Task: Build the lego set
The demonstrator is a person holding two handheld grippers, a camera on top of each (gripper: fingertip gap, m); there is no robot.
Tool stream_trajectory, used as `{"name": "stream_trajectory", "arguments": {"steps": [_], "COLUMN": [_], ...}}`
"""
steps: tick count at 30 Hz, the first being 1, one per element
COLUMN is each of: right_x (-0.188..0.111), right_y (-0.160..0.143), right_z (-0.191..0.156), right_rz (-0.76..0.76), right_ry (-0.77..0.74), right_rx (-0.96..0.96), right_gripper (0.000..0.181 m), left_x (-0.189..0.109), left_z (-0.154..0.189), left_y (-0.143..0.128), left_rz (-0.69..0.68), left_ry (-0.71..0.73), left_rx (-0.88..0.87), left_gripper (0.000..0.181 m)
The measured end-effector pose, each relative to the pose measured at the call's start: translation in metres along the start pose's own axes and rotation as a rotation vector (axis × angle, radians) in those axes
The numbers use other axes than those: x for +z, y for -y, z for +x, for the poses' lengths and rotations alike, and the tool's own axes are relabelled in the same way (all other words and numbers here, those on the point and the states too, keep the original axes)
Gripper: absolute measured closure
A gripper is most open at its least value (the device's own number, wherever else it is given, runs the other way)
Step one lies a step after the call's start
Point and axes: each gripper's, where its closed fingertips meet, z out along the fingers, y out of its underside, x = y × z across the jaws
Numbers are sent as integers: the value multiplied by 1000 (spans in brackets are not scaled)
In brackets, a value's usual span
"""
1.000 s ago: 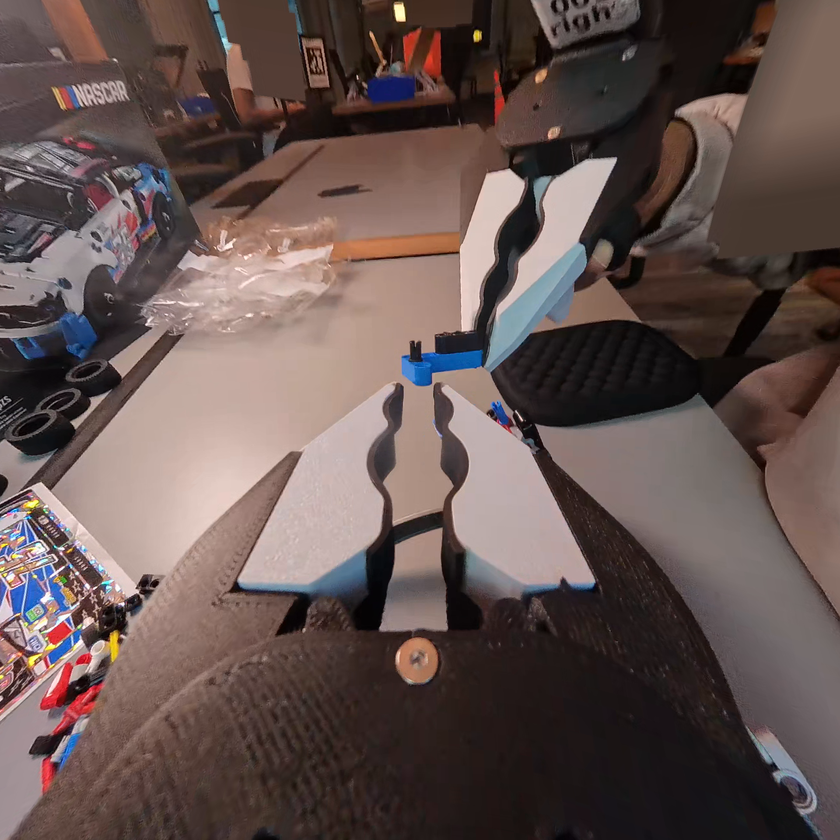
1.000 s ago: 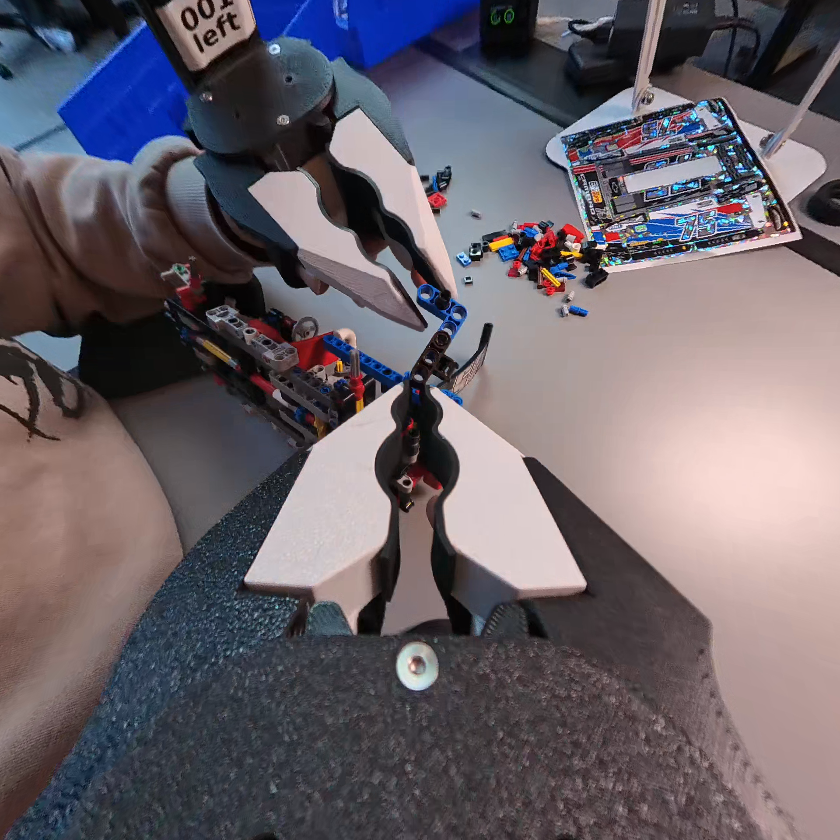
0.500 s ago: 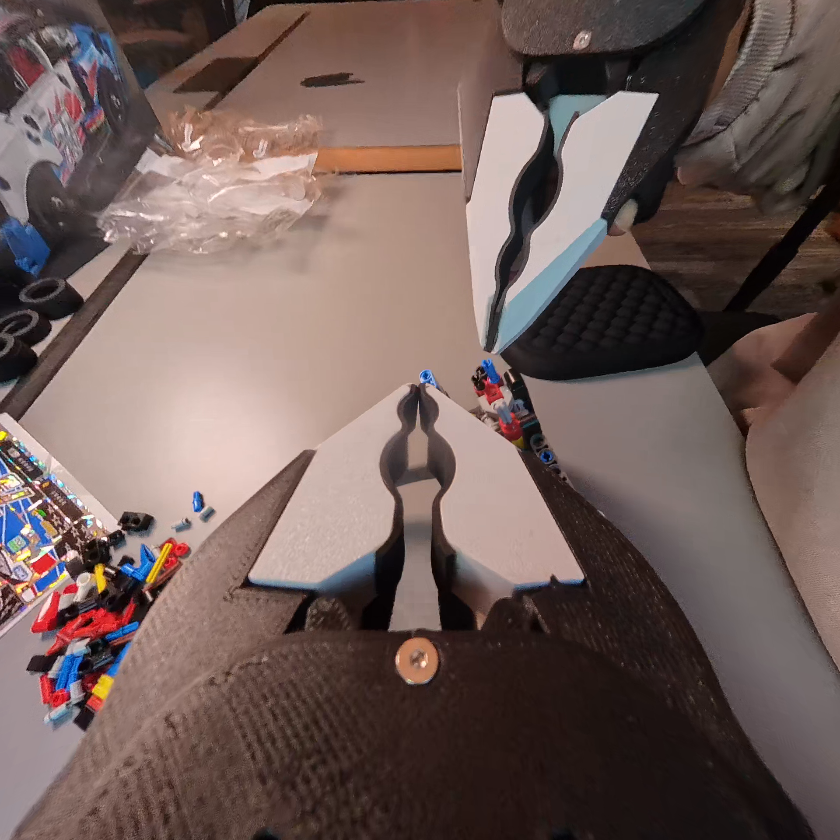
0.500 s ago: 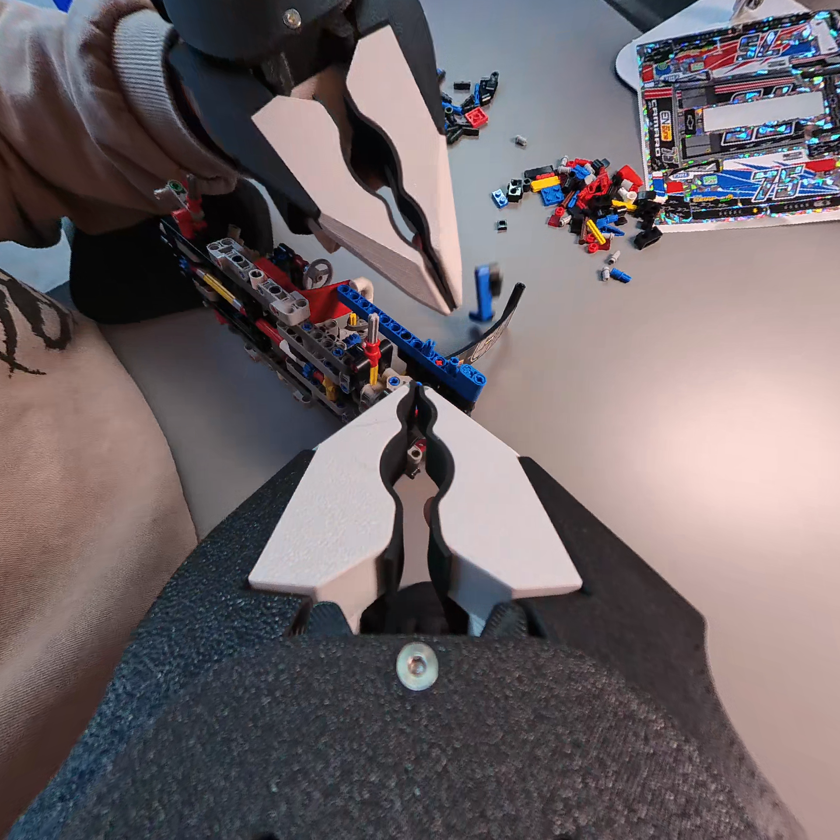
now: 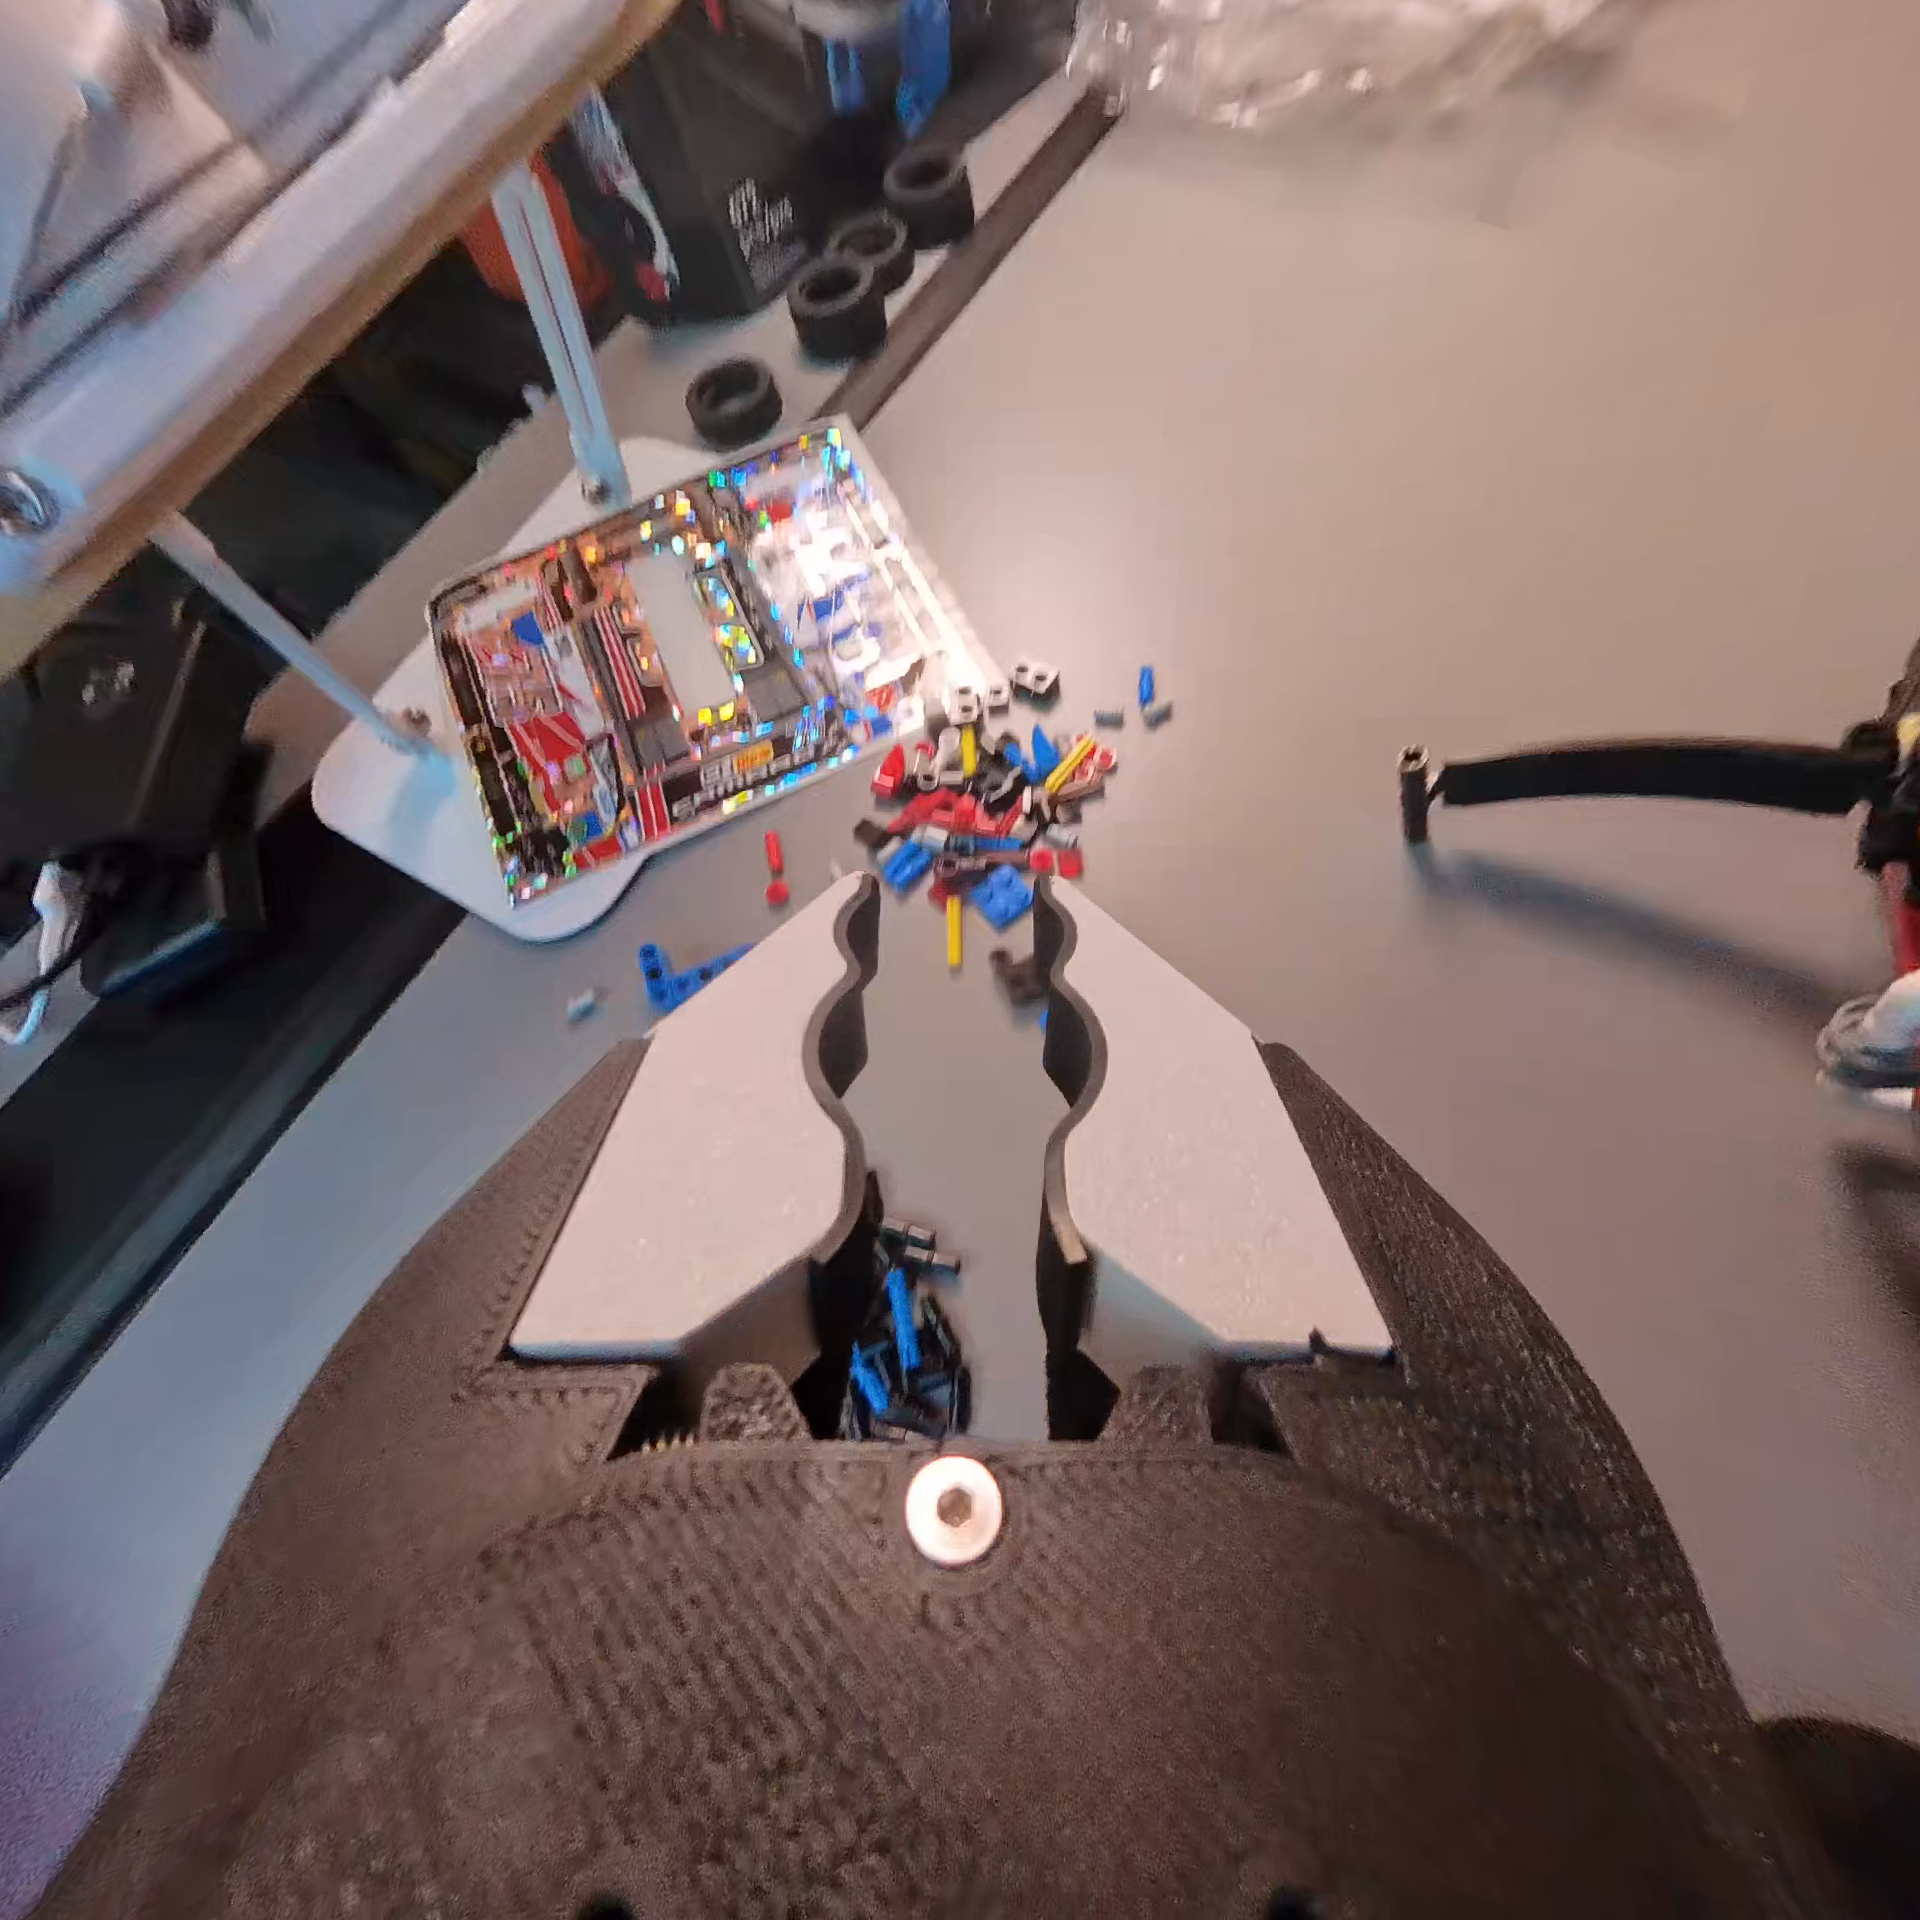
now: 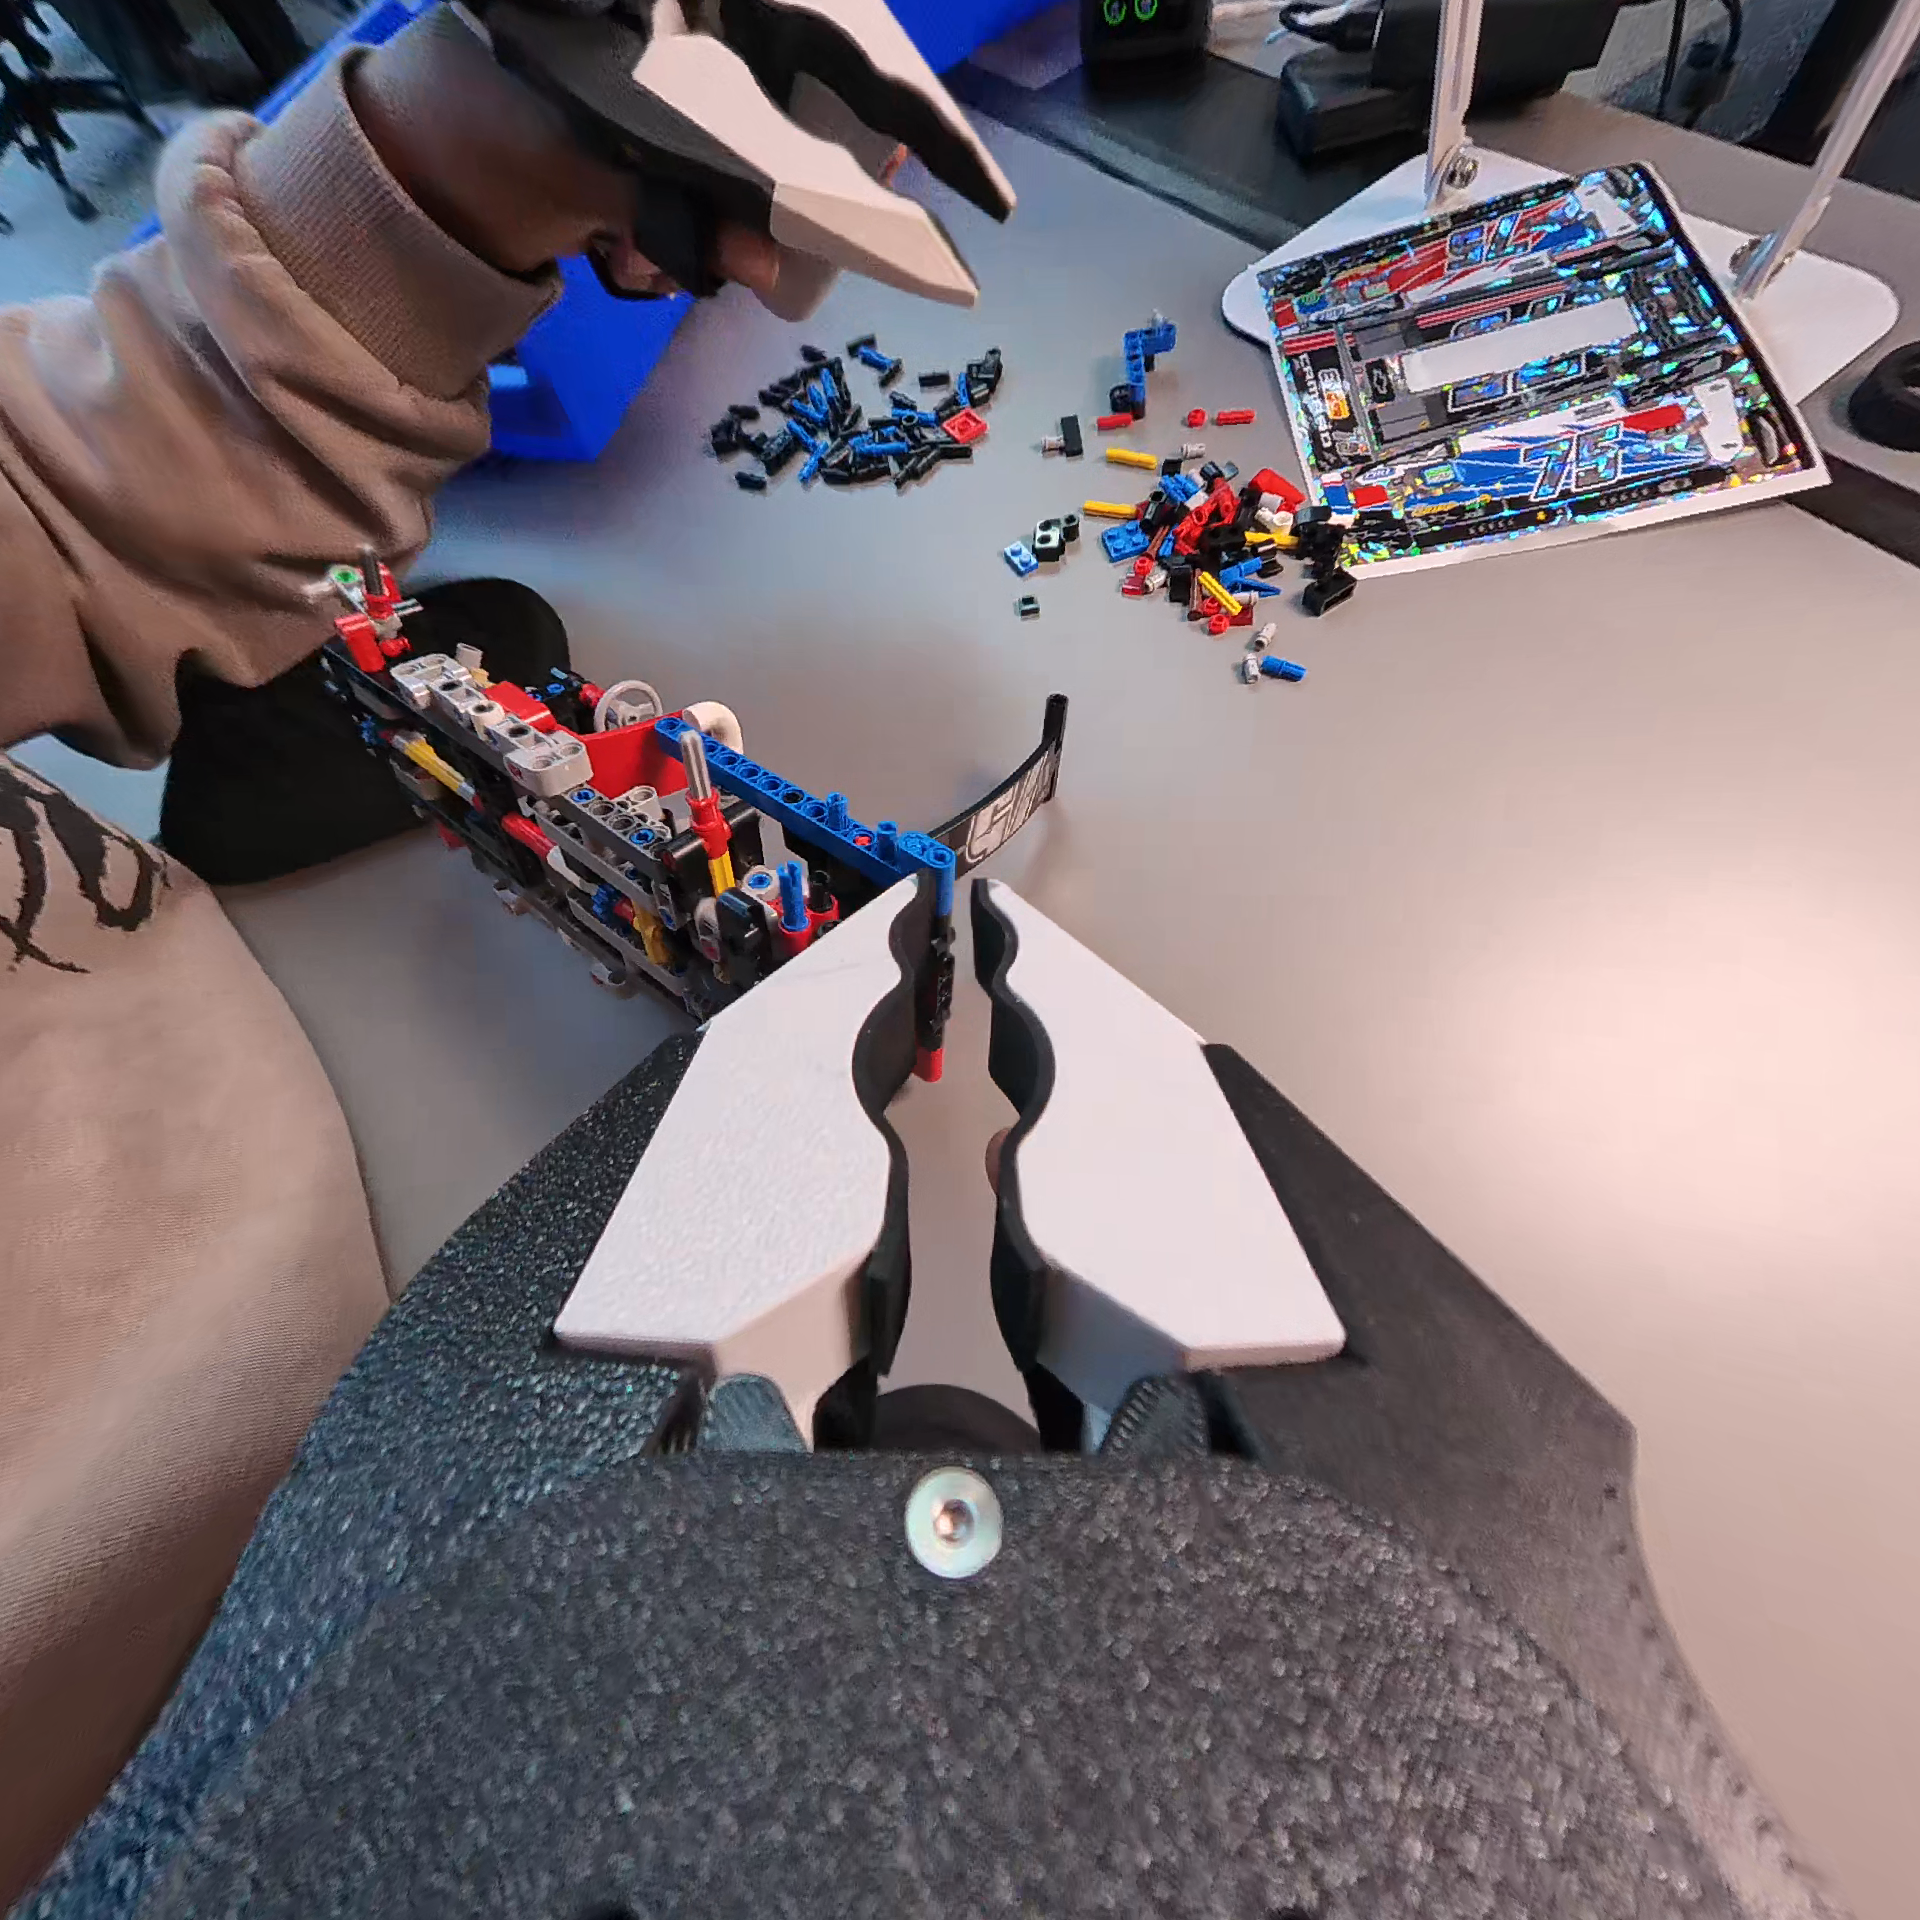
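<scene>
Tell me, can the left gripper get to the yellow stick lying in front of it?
Probably yes. The left gripper is open, and the yellow stick lies flat on the grey table between its fingertips, at the near edge of the mixed pile. Nothing covers it, though neighbouring pieces crowd close.

Your left wrist camera looks down along its hand-held gripper (image 5: 951, 904), close over the desk (image 5: 1455, 468), toward the sticker sheet (image 5: 675, 675). Your right camera faces the car frame (image 6: 623, 810) from nearby. Both views share the sheet (image 6: 1527, 374) and the loose brick pile (image 5: 987, 800) (image 6: 1205, 530).
</scene>
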Motion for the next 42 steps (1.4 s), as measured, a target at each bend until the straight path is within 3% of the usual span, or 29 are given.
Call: {"name": "stream_trajectory", "arguments": {"steps": [1,4,6,13,20,23,27,30,34,37,39,42], "right_x": [0,2,3,7,6,2,-2,-5,-11,-16,-18,-13], "right_y": [-1,-2,-4,-2,-10,-15,-18,-11,25,68,95,116], "right_z": [1,2,4,8,12,17,21,22,18,4,-12,-38], "right_rz": [15,53,70,122,131,140,158,193,310,456,545,580], "right_ry": [8,33,33,52,44,44,46,48,49,103,240,508], "right_rx": [11,36,30,53,51,78,104,94,17,22,144,378], "right_gripper": [176,175,175,175,175,175,176,176,175,167,160,147], "left_x": [-2,-9,-11,27,75,80,77,63,16,-39,-61,-71], "left_z": [-6,-32,-41,-65,-77,-85,-83,-72,-3,52,80,119], "left_y": [-14,-56,-71,-70,-78,-86,-80,-46,54,108,126,137], "left_rz": [-66,-276,-335,-252,-281,-308,-264,-97,412,781,915,962], "left_ry": [7,104,127,64,51,100,94,72,-327,-572,-593,-516], "left_rx": [-3,61,77,-144,-292,-289,-296,-304,-385,-295,-206,10], "left_gripper": [151,150,151,152,130,143,144,143,144,143,144,144]}}
